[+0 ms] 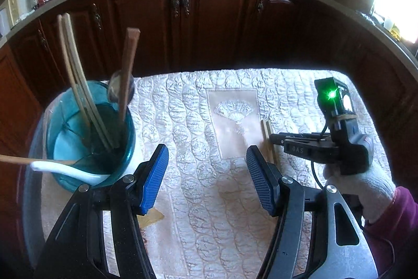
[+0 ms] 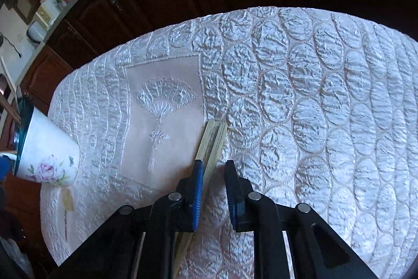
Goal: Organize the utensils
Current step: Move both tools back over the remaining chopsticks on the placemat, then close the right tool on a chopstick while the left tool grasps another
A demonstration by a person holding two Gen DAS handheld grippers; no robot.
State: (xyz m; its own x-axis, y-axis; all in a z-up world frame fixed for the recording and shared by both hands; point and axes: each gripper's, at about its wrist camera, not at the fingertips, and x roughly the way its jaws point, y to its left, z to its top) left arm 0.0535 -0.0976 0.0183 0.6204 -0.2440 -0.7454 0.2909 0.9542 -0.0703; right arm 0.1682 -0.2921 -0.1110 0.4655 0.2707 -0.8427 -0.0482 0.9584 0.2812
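A blue-rimmed floral cup (image 1: pixel 86 132) stands at the table's left and holds wooden chopsticks (image 1: pixel 78 80), a brown-handled spoon (image 1: pixel 125 80) and a white ceramic spoon (image 1: pixel 68 171). It also shows in the right wrist view (image 2: pixel 47 156). My left gripper (image 1: pixel 207 177) is open and empty, just right of the cup. A pair of bamboo chopsticks (image 2: pixel 213 145) lies flat on the cloth. My right gripper (image 2: pixel 213 171) is low over them, jaws partly open with the chopsticks running between the pads, not clamped. In the left wrist view it (image 1: pixel 277 139) reaches the chopsticks (image 1: pixel 267 132) from the right.
A quilted white tablecloth (image 2: pixel 300 96) with a fan motif covers the table. Dark wooden cabinets (image 1: pixel 183 17) stand beyond the far edge, with pots, bottles and a dish rack on the counter above. A tan tag (image 2: pixel 68 198) lies near the cup.
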